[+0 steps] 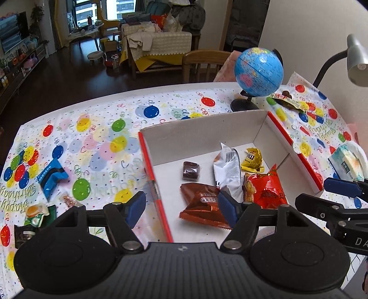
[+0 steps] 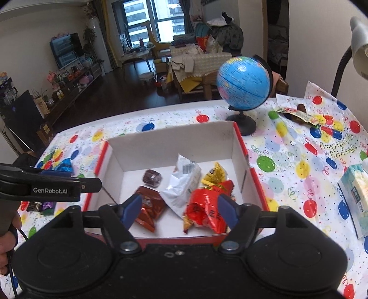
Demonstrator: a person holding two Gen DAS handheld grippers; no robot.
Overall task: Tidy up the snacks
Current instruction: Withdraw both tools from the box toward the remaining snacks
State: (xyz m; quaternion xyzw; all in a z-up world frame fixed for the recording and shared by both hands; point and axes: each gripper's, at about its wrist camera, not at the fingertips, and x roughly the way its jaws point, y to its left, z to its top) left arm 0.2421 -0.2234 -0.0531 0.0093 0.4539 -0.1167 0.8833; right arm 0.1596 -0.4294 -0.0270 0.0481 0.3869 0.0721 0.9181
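Both tongs, left (image 1: 182, 208) and right (image 2: 178, 210), gape empty; lower-left blue packet (image 1: 51, 177) could slide off the worktop (image 1: 103, 142) when nudged.

This is a lived-in home, an open living and dining room. Beyond the desk (image 1: 161, 101), spread with a balloon-print "Happy Birthday" cloth, dark wood flooring (image 2: 119, 96) runs to a sofa (image 1: 165, 41) heaped with clothes and cushions. A flat television (image 2: 66, 50) stands on a low cabinet crowded with toys and bottles, with a tall houseplant (image 2: 88, 39) beside it. Large windows (image 2: 151, 16) look onto apartment blocks. A small globe (image 1: 258, 72), a gooseneck lamp (image 1: 356, 59), a tissue pack (image 1: 348, 163) and a wooden chair (image 1: 202, 64) complete the domestic setting.
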